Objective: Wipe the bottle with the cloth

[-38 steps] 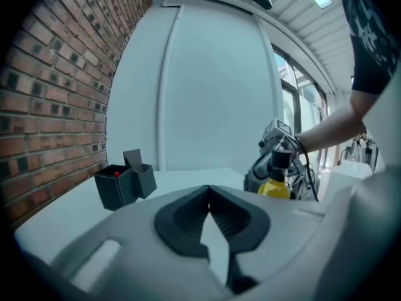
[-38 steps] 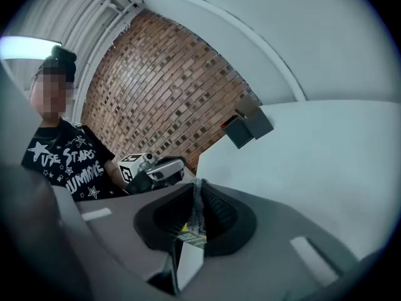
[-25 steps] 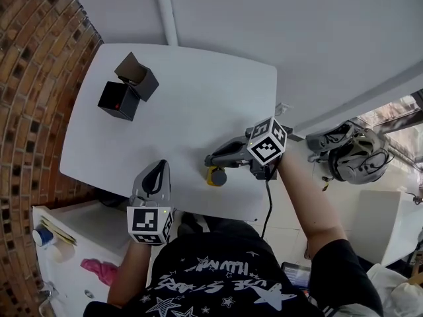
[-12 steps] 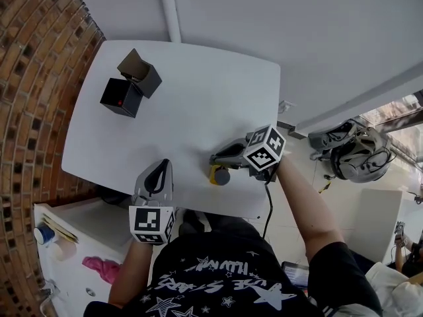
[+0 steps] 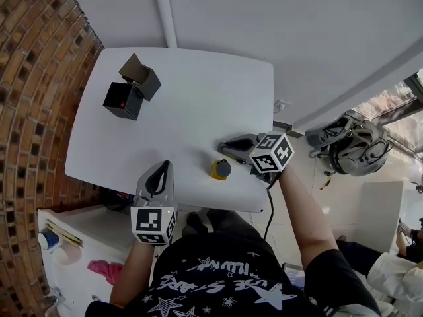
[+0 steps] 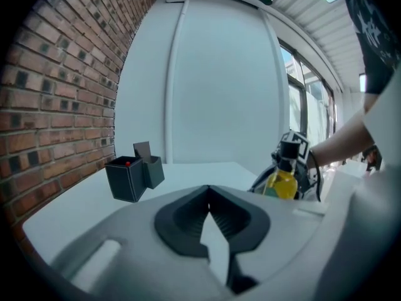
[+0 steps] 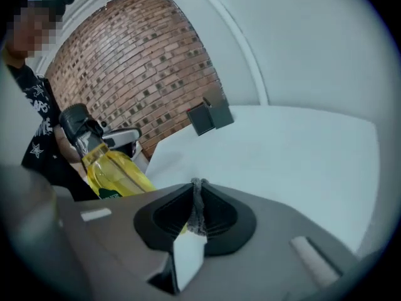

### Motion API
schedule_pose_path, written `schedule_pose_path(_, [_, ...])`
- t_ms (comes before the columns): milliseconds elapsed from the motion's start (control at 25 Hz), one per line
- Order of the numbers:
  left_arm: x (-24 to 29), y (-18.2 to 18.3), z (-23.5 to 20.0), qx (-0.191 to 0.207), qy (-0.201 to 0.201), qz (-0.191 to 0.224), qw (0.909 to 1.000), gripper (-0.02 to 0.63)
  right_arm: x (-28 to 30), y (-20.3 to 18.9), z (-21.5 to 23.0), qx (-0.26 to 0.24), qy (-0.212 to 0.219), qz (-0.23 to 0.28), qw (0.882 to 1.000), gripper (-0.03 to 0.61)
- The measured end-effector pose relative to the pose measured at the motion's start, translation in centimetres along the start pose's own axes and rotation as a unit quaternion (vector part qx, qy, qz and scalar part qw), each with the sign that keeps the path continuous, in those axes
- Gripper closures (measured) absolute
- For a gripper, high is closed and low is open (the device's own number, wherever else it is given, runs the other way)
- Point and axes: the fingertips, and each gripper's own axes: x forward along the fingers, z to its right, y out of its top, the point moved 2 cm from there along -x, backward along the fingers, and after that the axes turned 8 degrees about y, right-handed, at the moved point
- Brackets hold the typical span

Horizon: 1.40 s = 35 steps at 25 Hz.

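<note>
On the worktop (image 5: 192,104): a yellow bottle (image 5: 220,170) with a dark cap, standing upright.
Right hand-held gripper (image 5: 223,146): just beside the bottle on its far side, with its jaws pressed together on a thin grey cloth (image 7: 196,209).
Left hand-held gripper (image 5: 158,172): left of the bottle and apart from it, jaws closed with nothing between them.
Black boxes (image 5: 131,88): two, touching each other, well beyond the bottle to its left.
Surface: plain white, with rounded corners.
Room: a brick wall (image 5: 33,111) left of the bottle, and a white wall (image 5: 297,32) with a pipe (image 5: 164,12) beyond it.

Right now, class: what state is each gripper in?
Left gripper: closed, holding nothing.
Right gripper: closed on the cloth.
</note>
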Motion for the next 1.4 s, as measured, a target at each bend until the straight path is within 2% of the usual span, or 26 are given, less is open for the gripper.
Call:
schedule_pose_path(80, [-0.5,0.0,0.0,0.001,-0.004,0.003,1.0,0.61,-2.2,1.2,-0.2,-0.019,-0.076,0.04,0.996,0.538])
schedule_pose_path(160, [-1.1,0.0,-0.1,0.003,-0.008,0.005,1.0,0.609,-4.7,2.2,-1.0,-0.037,-0.164,0.075,0.983,0.538])
schedule_pose_path(240, [-1.8,-0.1,-0.3,0.005,-0.011,0.007,0.9999,0.609,-7.2,3.0,-2.6,-0.038,-0.258,0.111,0.959,0.538])
schedule_pose_path(320, [-2.5,-0.2,-0.4,0.006,-0.014,0.01,0.9998,0.609,-9.3,3.3,-5.2,-0.033,-0.344,0.148,0.927,0.538])
schedule_pose_path(400, [-3.3,-0.3,-0.5,0.006,-0.018,0.012,0.9997,0.609,-10.4,2.8,-8.6,-0.032,-0.408,0.174,0.896,0.538])
schedule_pose_path(440, [-3.7,-0.4,-0.5,0.006,-0.021,0.012,0.9997,0.609,-10.3,2.3,-10.6,-0.034,-0.426,0.182,0.885,0.538])
schedule_pose_path(520, [-4.5,-0.7,-0.4,0.008,-0.029,0.013,0.9995,0.609,-8.6,1.4,-14.5,-0.044,-0.436,0.191,0.878,0.538])
schedule_pose_path(680, [-5.9,-1.6,-0.5,0.01,-0.044,0.011,0.9989,0.61,-2.5,0.8,-19.4,-0.11,-0.408,0.156,0.893,0.538])
schedule_pose_path(760, [-6.5,-1.8,-0.7,0.012,-0.048,0.012,0.9987,0.611,-0.6,1.6,-19.7,-0.14,-0.411,0.128,0.892,0.538])
schedule_pose_path(1000, [-7.7,-2.2,-1.9,0.011,-0.05,0.016,0.9986,0.611,2.5,6.0,-18.8,-0.214,-0.491,0.079,0.841,0.538])
schedule_pose_path(1080, [-8.0,-2.2,-2.3,0.011,-0.05,0.016,0.9986,0.609,3.3,6.9,-18.3,-0.244,-0.513,0.065,0.82,0.538])
schedule_pose_path(1160, [-8.3,-2.4,-2.5,0.013,-0.052,0.015,0.9985,0.609,3.8,7.4,-17.6,-0.261,-0.53,0.05,0.805,0.538])
schedule_pose_path(1400, [-8.9,-3.2,-2.9,0.017,-0.059,0.006,0.9981,0.609,4.0,7.1,-15.6,-0.247,-0.552,0.033,0.796,0.538])
